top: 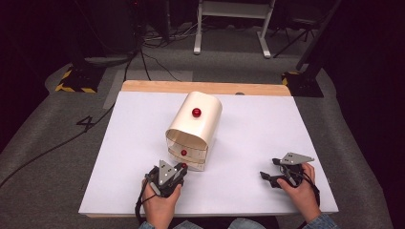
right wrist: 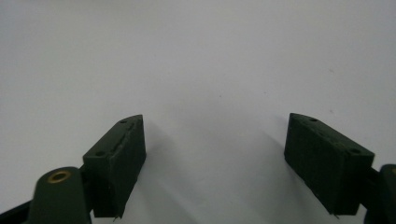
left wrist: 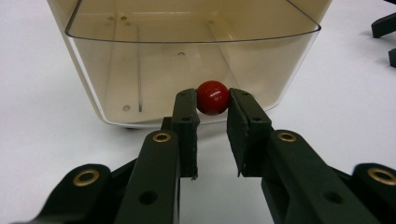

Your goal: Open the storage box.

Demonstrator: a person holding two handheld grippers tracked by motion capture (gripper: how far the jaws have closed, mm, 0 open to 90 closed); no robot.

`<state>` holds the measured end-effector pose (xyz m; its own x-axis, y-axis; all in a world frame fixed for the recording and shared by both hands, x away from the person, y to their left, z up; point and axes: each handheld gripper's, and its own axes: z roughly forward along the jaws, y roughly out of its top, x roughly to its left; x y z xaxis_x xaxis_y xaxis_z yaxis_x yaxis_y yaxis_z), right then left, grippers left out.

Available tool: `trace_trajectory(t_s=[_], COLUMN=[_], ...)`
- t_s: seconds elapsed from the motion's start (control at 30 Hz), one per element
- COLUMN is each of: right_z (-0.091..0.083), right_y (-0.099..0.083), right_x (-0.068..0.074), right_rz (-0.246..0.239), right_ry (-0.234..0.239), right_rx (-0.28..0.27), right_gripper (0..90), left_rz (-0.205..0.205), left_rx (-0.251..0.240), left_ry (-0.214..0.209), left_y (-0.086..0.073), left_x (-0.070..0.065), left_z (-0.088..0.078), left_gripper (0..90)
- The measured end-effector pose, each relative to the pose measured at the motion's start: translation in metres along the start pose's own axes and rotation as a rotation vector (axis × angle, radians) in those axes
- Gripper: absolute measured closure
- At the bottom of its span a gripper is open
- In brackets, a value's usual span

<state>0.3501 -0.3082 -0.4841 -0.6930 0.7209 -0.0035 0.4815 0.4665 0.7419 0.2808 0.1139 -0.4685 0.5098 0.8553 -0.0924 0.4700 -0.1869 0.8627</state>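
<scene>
The red knob (left wrist: 212,97) of the bottom drawer (left wrist: 187,60) sits pinched between the left gripper (left wrist: 212,109)'s fingers at the cabinet (top: 195,125)'s near end, mid-table. The grip looks shallow, so a pull could slip off. The right gripper (top: 273,177) rests released on the white table (top: 267,124).

Left claw (left wrist: 213,105): jaws nearly parallel, pads closed on a red knob (left wrist: 212,97) held between the tips. Left hand (top: 161,202) grips the claw body from behind. Right claw (right wrist: 215,140): jaws spread wide, nothing between them, well apart from the left claw; right hand (top: 301,188) holds it.
</scene>
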Motion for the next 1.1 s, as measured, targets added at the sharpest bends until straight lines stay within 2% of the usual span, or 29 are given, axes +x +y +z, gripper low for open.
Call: trace_trajectory(t_s=[0.23, 0.33, 0.5, 0.67, 0.9, 1.07, 1.1], right_z=[0.000, 0.000, 0.000, 0.000, 0.000, 0.000, 0.000], right_y=[0.000, 0.000, 0.000, 0.000, 0.000, 0.000, 0.000], right_x=[0.000, 0.000, 0.000, 0.000, 0.000, 0.000, 0.000], right_rz=[0.000, 0.000, -0.001, 0.000, 0.000, -0.001, -0.001], right_ry=[0.000, 0.000, 0.000, 0.000, 0.000, 0.000, 0.000], right_rx=[0.000, 0.000, 0.000, 0.000, 0.000, 0.000, 0.000], right_gripper=[21.0, 21.0, 21.0, 21.0, 21.0, 21.0, 21.0], left_rz=[0.001, -0.019, -0.022, -0.004, -0.002, -0.009, -0.017], left_rx=[0.000, -0.005, -0.016, -0.010, 0.015, 0.060, 0.069], left_ry=[-0.016, -0.021, -0.027, -0.020, -0.022, -0.026, -0.023], left_y=[-0.003, -0.008, -0.021, -0.032, -0.045, -0.054, -0.055], left_x=[-0.001, -0.004, -0.011, -0.018, -0.023, -0.024, -0.025], left_z=[-0.012, -0.024, -0.045, -0.063, -0.073, -0.070, -0.068], left_gripper=[73.7, 73.7, 73.6, 73.6, 73.5, 72.7, 64.3])
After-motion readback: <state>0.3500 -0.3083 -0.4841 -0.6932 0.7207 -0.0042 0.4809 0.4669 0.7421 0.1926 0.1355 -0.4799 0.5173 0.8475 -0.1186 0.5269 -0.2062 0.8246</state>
